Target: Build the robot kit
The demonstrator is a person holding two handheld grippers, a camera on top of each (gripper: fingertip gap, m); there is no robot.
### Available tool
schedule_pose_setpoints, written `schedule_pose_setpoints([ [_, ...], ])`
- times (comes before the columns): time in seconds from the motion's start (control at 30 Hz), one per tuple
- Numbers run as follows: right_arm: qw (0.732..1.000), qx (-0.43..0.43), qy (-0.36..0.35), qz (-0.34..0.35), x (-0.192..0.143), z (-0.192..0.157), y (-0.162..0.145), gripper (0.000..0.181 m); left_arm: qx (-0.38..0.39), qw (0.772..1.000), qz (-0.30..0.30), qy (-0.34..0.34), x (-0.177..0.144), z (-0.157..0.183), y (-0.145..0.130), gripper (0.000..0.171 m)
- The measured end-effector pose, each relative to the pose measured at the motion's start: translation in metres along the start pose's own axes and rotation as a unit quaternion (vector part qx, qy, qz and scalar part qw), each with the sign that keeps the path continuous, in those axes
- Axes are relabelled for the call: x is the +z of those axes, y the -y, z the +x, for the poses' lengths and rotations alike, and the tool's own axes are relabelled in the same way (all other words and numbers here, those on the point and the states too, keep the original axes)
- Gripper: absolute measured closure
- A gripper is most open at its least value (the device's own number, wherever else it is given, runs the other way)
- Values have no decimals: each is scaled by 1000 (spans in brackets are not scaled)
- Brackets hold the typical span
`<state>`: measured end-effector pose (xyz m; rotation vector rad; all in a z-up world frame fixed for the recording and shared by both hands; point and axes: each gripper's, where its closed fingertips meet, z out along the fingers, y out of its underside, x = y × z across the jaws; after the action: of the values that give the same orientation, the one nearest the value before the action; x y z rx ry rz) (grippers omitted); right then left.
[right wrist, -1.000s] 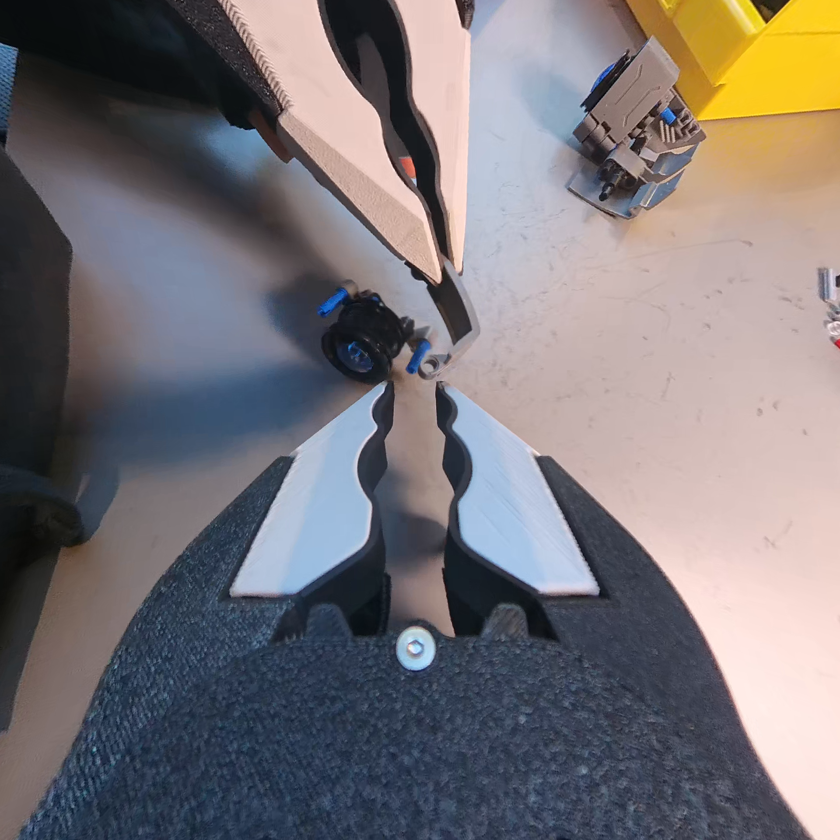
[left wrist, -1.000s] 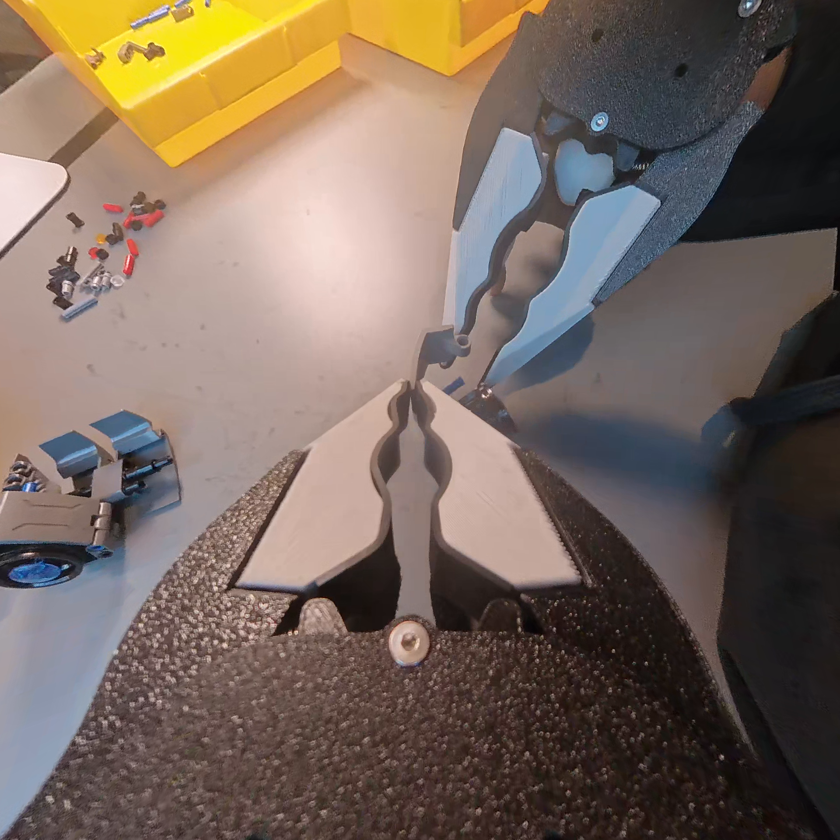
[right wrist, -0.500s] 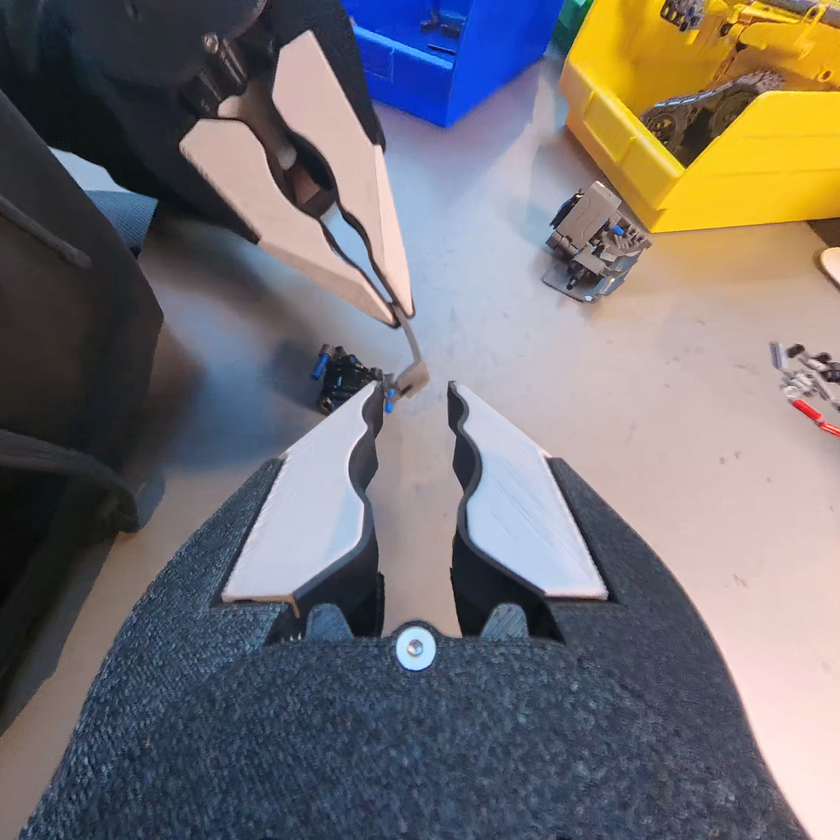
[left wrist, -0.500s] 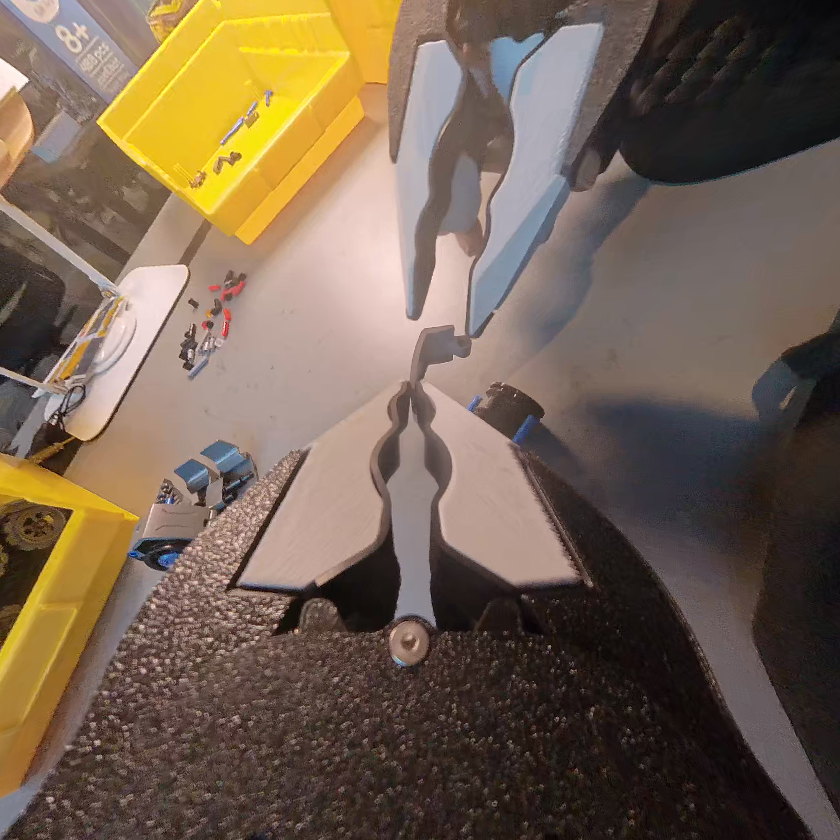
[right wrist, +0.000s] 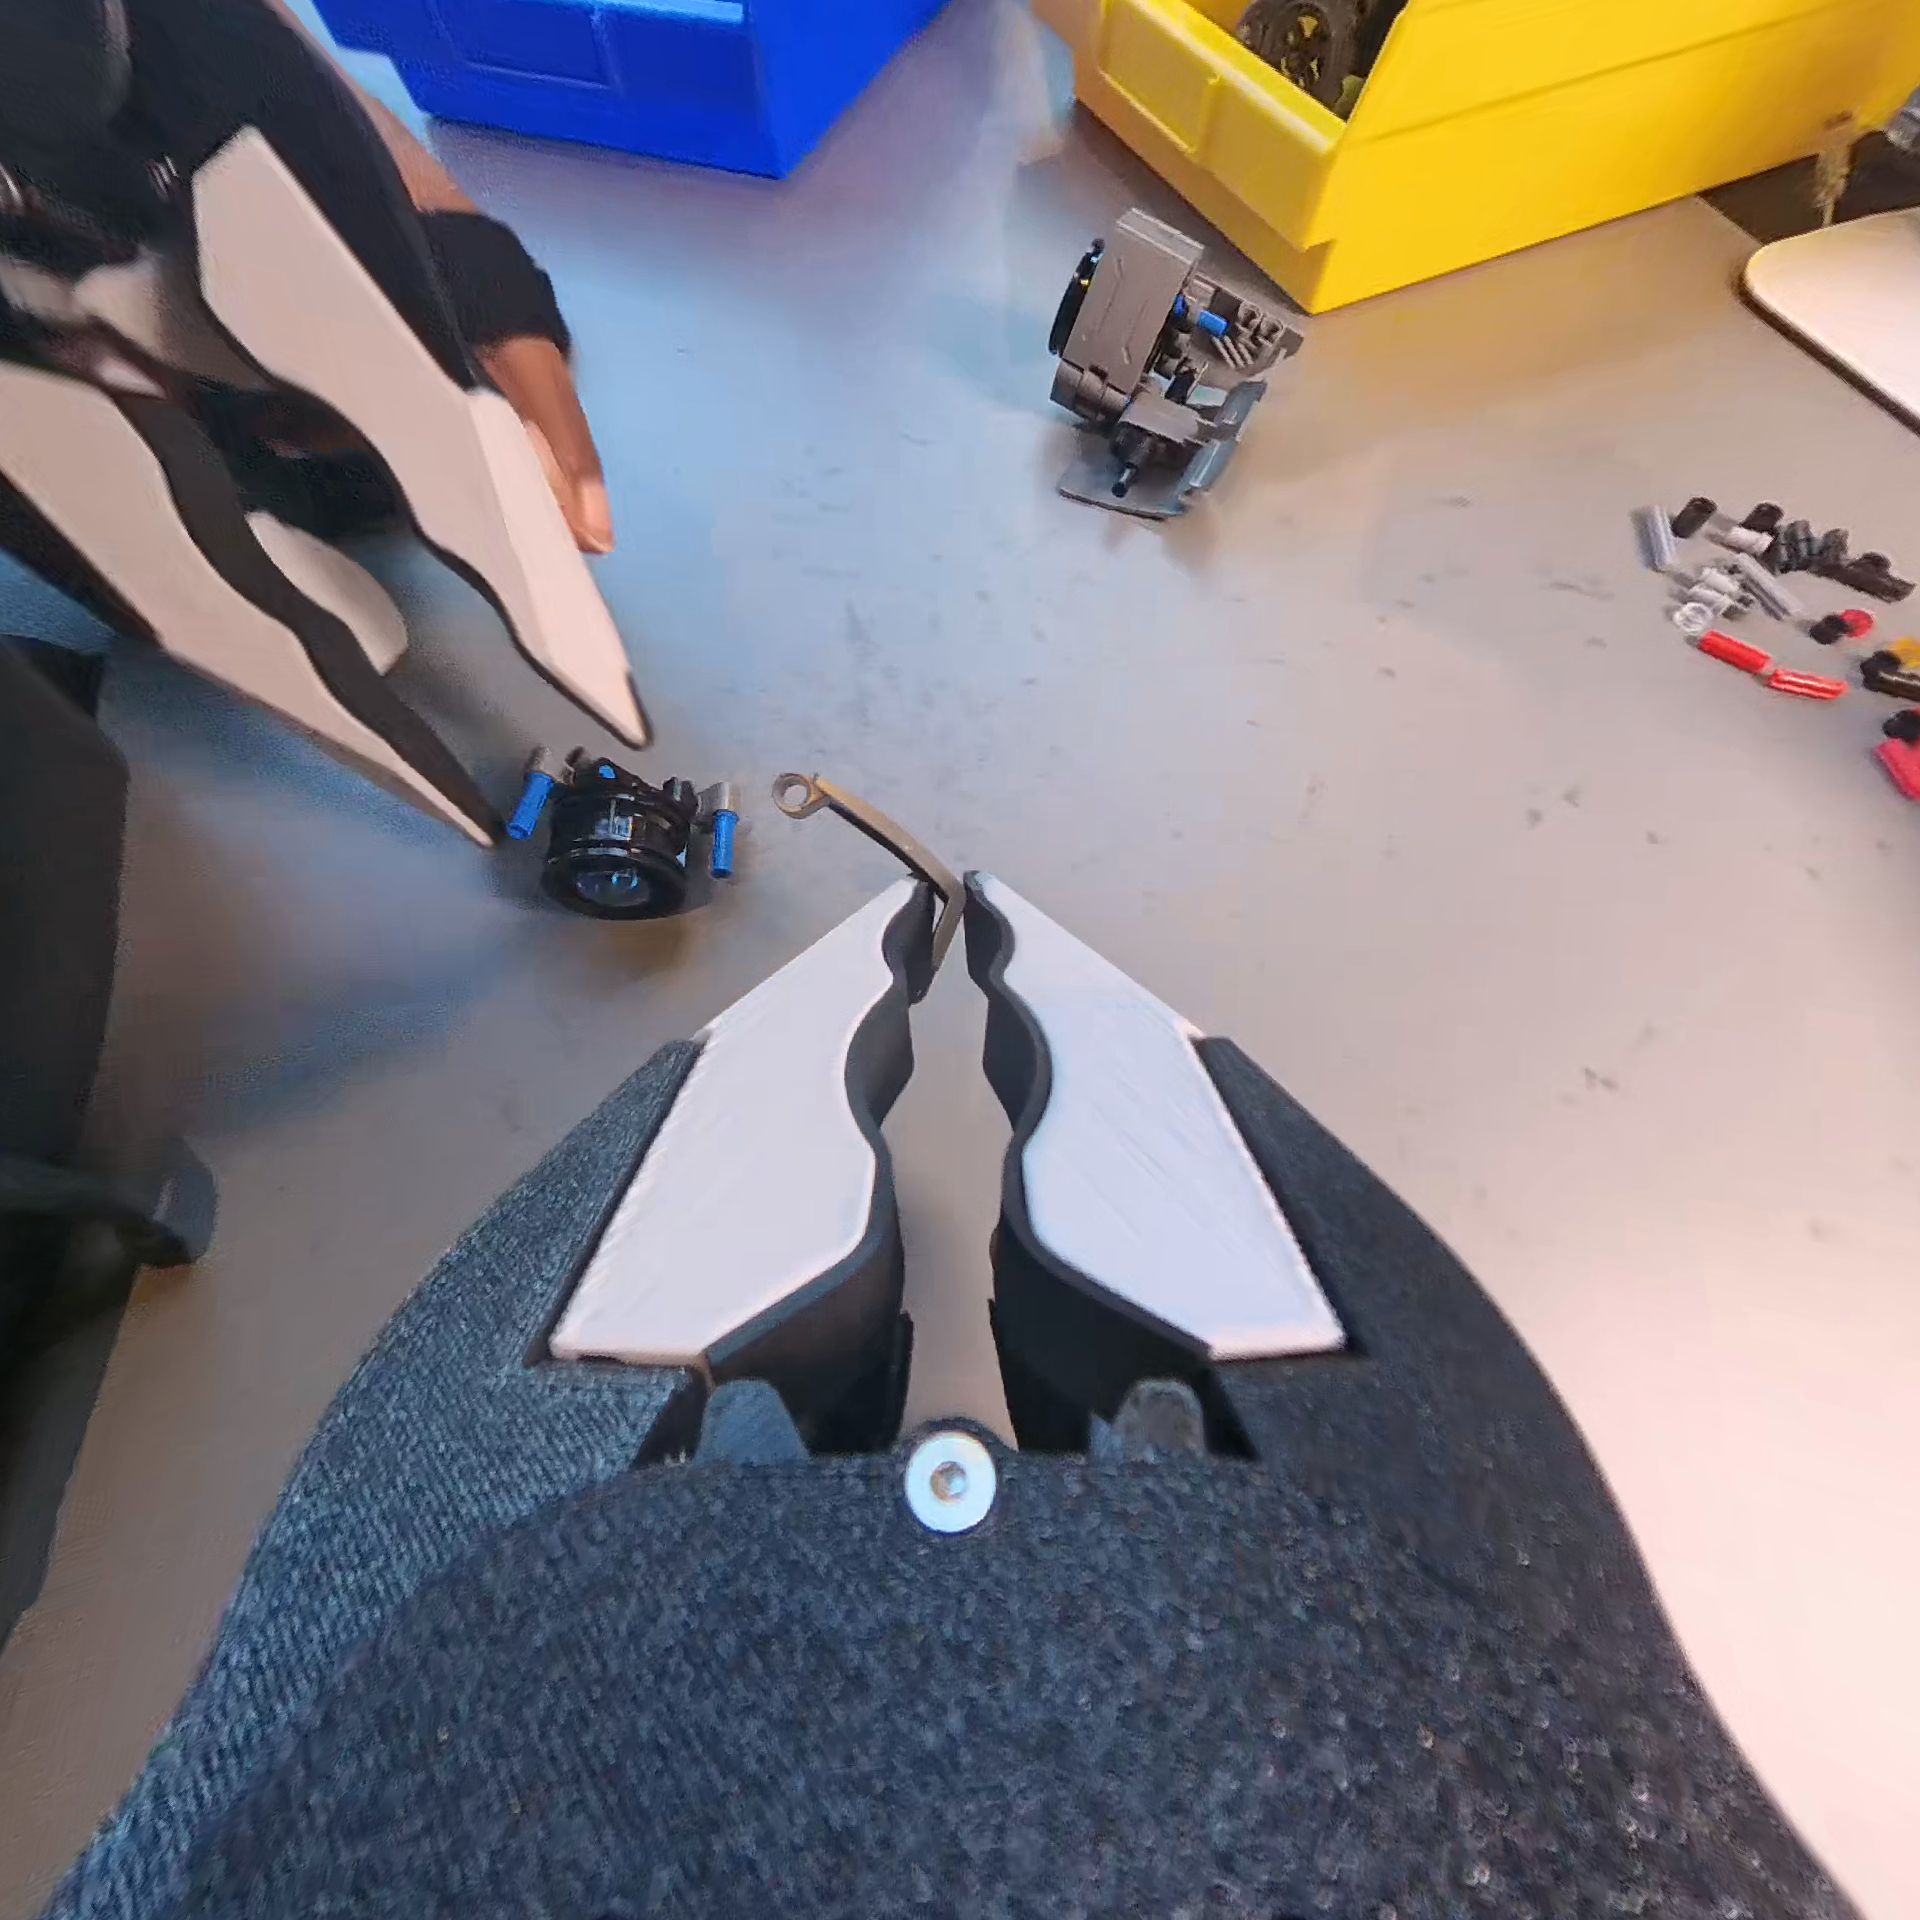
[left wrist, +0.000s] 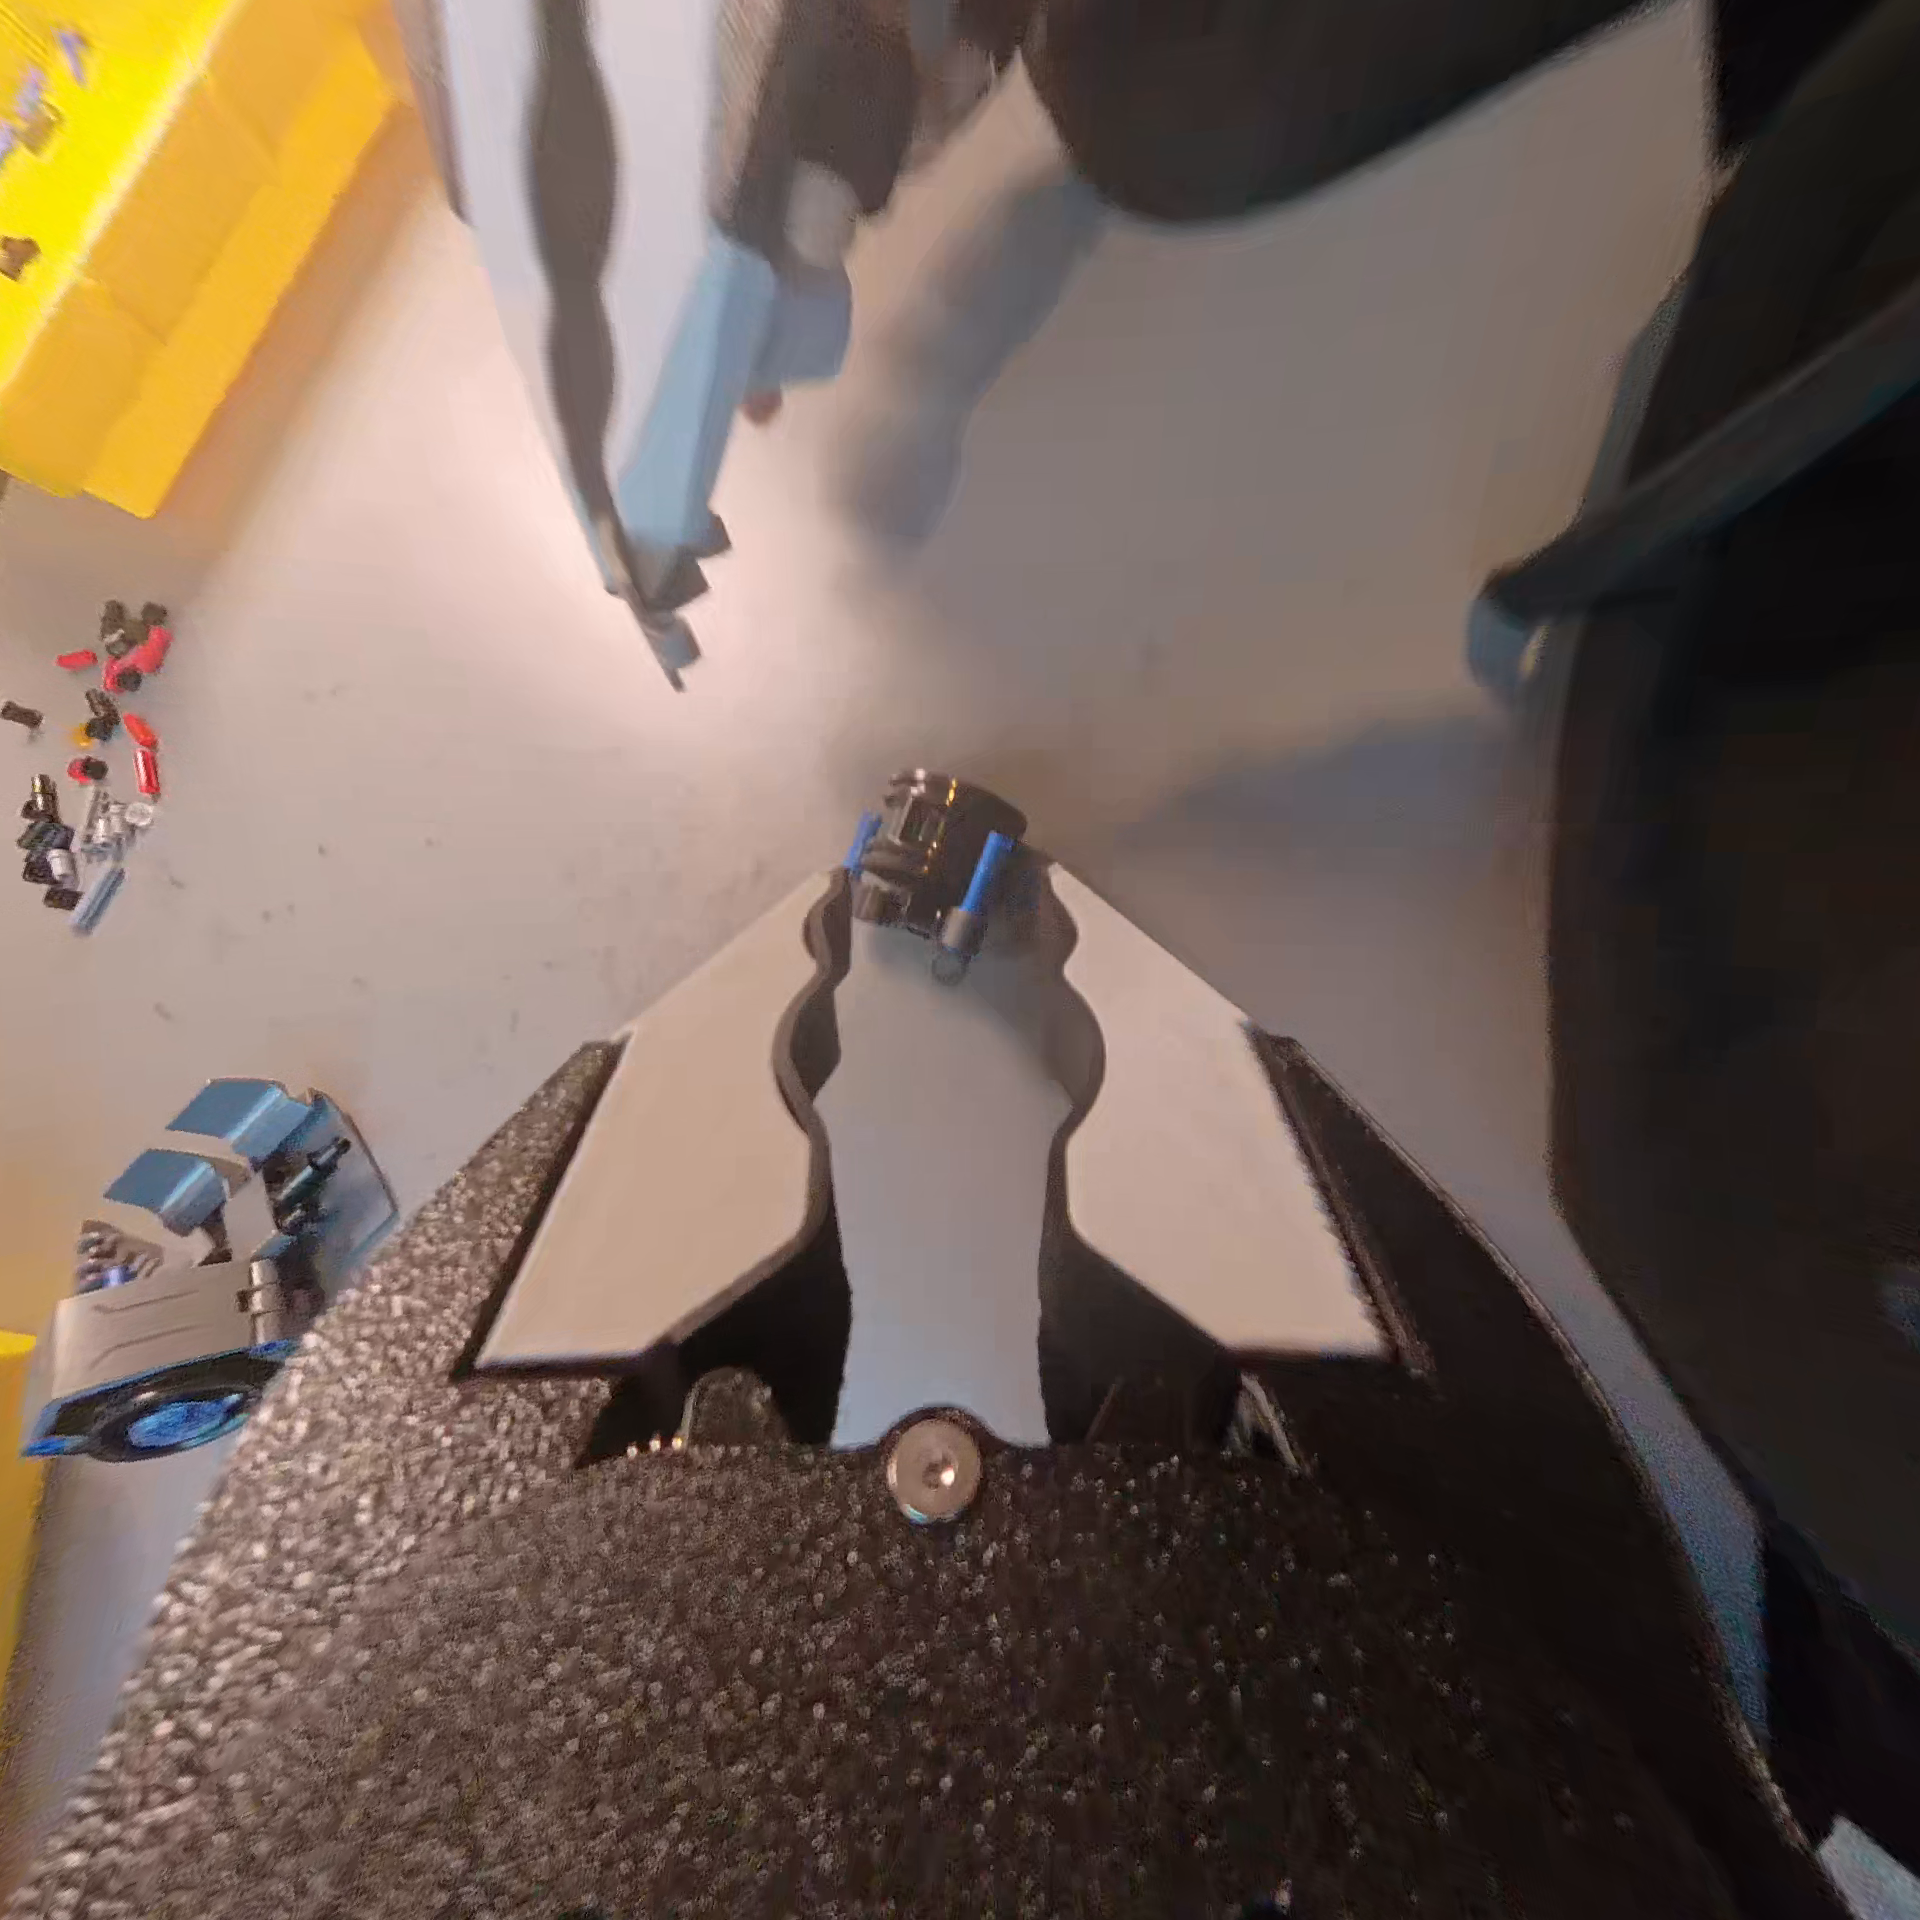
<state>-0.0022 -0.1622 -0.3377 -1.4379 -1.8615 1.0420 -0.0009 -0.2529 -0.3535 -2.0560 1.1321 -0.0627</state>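
My left gripper (left wrist: pixel 940 883) is open, low over the grey table, its fingertips on either side of a small black wheel-like piece with blue pins (left wrist: pixel 935 862). In the right wrist view the left gripper (right wrist: pixel 561 779) comes in from the left, one tip beside the black piece (right wrist: pixel 618 847). My right gripper (right wrist: pixel 943 885) is shut on the end of a thin grey bent piece (right wrist: pixel 831 816), held just above the table to the right of the black piece. The right gripper shows blurred at the top of the left wrist view (left wrist: pixel 665 623).
A grey and blue brick assembly (right wrist: pixel 1153 353) lies farther out (left wrist: pixel 208 1247). Several small loose black, grey and red parts (right wrist: pixel 1787 613) are scattered nearby (left wrist: pixel 94 769). Yellow bins (right wrist: pixel 1455 135) (left wrist: pixel 156 239), a blue bin (right wrist: pixel 644 73) and a white board (right wrist: pixel 1849 301) stand around.
The grey bent piece has passed from my left gripper to my right gripper. The left gripper opened and dropped to the black piece. The right gripper shut and drew back.
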Motion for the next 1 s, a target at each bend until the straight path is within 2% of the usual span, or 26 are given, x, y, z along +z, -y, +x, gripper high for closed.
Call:
schedule_pose_setpoints([
  [0.03, 1000, 0, 1, 0, 0, -1, 0, 176, 19, 1000, -23, 8, 7, -1, -6, 133],
  [0.1, 1000, -5, 1, -3, 1, -3, -1, 176, 31, 999, -28, -2, 18, 0, -7, 133],
  [0.13, 1000, -7, 2, -3, 2, -4, -1, 176, 28, 999, -15, -16, 21, 1, -4, 142],
  [0.2, 1000, -9, 6, 3, 1, -6, -1, 176, 24, 999, -3, -42, 23, -1, -2, 143],
  [0.27, 999, -16, 26, 39, -5, -12, 9, 176, -33, 994, 41, -94, 20, -3, 5, 143],
  [0.33, 993, -13, 57, 100, -18, -20, 29, 176, -124, 964, 145, -184, 1, -3, 29, 142],
  [0.4, 985, 4, 77, 152, -31, -24, 49, 176, -185, 916, 264, -240, -26, -14, 57, 142],
  [0.5, 974, 17, 99, 202, -47, -30, 77, 176, -218, 876, 341, -264, -43, -32, 70, 142],
  [0.6, 977, 30, 81, 195, -47, -24, 84, 176, -214, 877, 349, -253, -39, -37, 69, 142],
  [0.83, 982, 87, 66, 155, -36, -17, 71, 176, -199, 890, 350, -215, -32, -42, 69, 143],
  [1.0, 981, 124, 43, 144, -37, -11, 76, 176, -207, 886, 371, -184, -30, -57, 72, 143],
])
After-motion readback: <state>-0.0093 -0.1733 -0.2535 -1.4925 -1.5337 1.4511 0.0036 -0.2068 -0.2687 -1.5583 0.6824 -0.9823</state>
